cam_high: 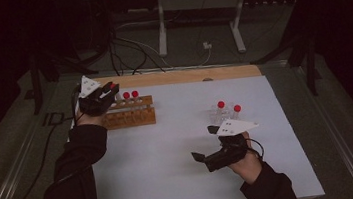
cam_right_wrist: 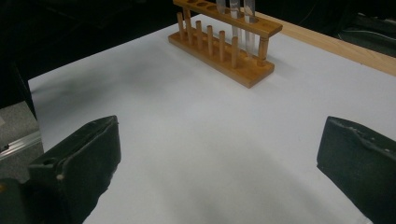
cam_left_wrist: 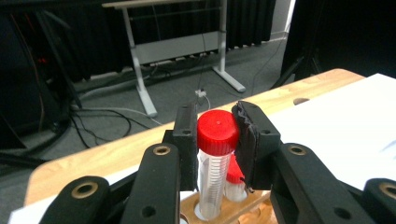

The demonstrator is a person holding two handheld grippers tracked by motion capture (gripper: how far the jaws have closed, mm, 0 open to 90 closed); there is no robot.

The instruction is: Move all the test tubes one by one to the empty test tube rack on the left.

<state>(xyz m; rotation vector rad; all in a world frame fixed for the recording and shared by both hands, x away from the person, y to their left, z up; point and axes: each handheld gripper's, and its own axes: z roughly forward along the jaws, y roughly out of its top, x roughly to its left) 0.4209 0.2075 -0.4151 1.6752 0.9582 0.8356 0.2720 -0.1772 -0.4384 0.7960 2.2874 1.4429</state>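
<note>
1. Red caps tell us how far we are. From the high view, two tubes (cam_high: pixel 131 95) already stand in the wooden rack (cam_high: pixel 129 112), and two loose tubes (cam_high: pixel 228 108) wait on the white table (cam_high: pixel 171 155).
2. From the left gripper view, our left claw (cam_left_wrist: pixel 215 140) squeezes a red-capped tube (cam_left_wrist: pixel 215 154) whose bottom sits in a rack hole.
3. From the right gripper view, our right claw (cam_right_wrist: pixel 219 163) hangs wide apart, holding nothing.

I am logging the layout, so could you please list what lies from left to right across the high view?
Left tongs gripping a red-capped tube → wooden rack → right tongs → two loose red-capped tubes.
</note>
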